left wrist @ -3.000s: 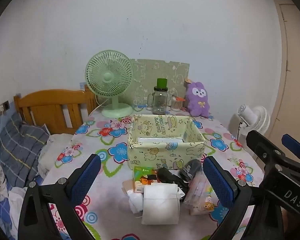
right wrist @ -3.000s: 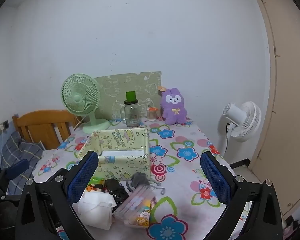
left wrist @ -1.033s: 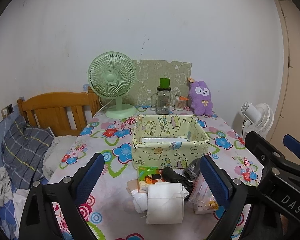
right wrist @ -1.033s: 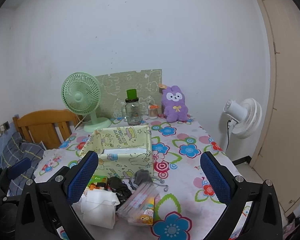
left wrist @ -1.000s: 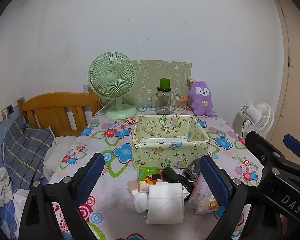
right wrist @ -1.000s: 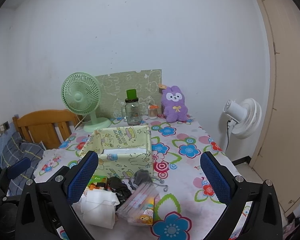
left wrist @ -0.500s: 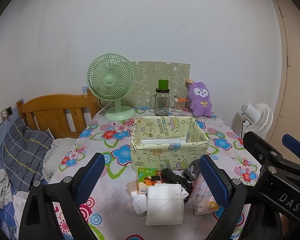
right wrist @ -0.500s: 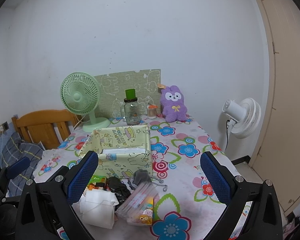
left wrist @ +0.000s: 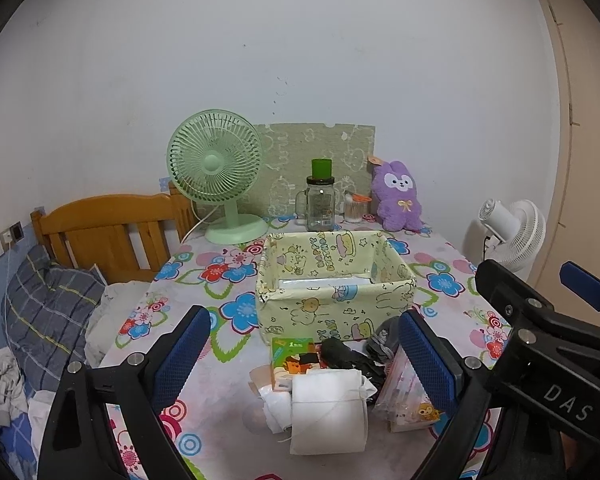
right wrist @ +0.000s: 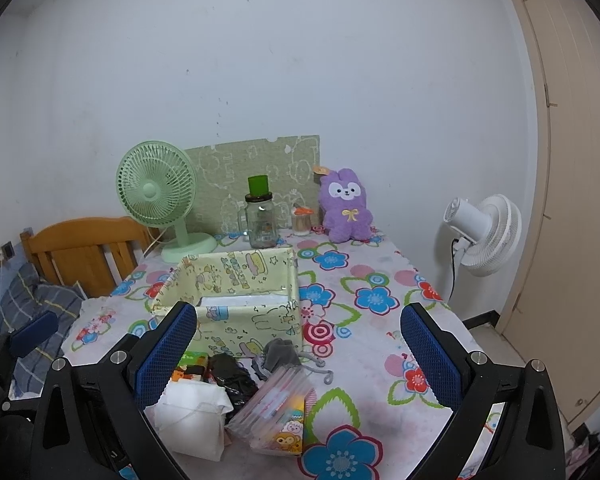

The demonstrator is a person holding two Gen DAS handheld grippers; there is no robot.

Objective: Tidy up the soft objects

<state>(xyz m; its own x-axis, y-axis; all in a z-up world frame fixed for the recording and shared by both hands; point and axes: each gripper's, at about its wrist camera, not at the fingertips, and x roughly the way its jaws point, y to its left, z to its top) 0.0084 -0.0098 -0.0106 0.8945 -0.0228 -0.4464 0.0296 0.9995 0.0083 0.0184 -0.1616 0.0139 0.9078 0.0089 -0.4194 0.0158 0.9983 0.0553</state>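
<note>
- Hovering above the near edge of the table [left wrist: 228,360], both grippers point at the clutter; nothing is gripped yet.
- Left gripper [left wrist: 304,356]: fingers spread wide, empty, framing the pile at lower centre of its view. Right gripper [right wrist: 298,356]: also wide and empty, pile at lower left of its frame.
- Pile of soft items sits just in front of the yellow box [left wrist: 334,276], touching or nearly touching its front wall: white cloth bundle [left wrist: 326,412] nearest the camera, black cloth [left wrist: 342,358] behind it, grey cloth [right wrist: 278,354] towards the right, plastic pouch [right wrist: 278,414] to the right, small green packet [left wrist: 292,356] to the left.
- Box is open on top, with only something pale at the bottom; my read is it's the drop target, which is why the pile is staged right against it.
- Wide fingers probably suit the bulky white bundle as first pick; judgement only.
- Purple plush [right wrist: 345,206], green fan [left wrist: 216,168] and jar [left wrist: 320,200] stand at the far edge, well apart from the pile.
- Versus 3 s ago: both views have lifted and backed off slightly, showing more table; finger spread unchanged, pile and box not moved.
</note>
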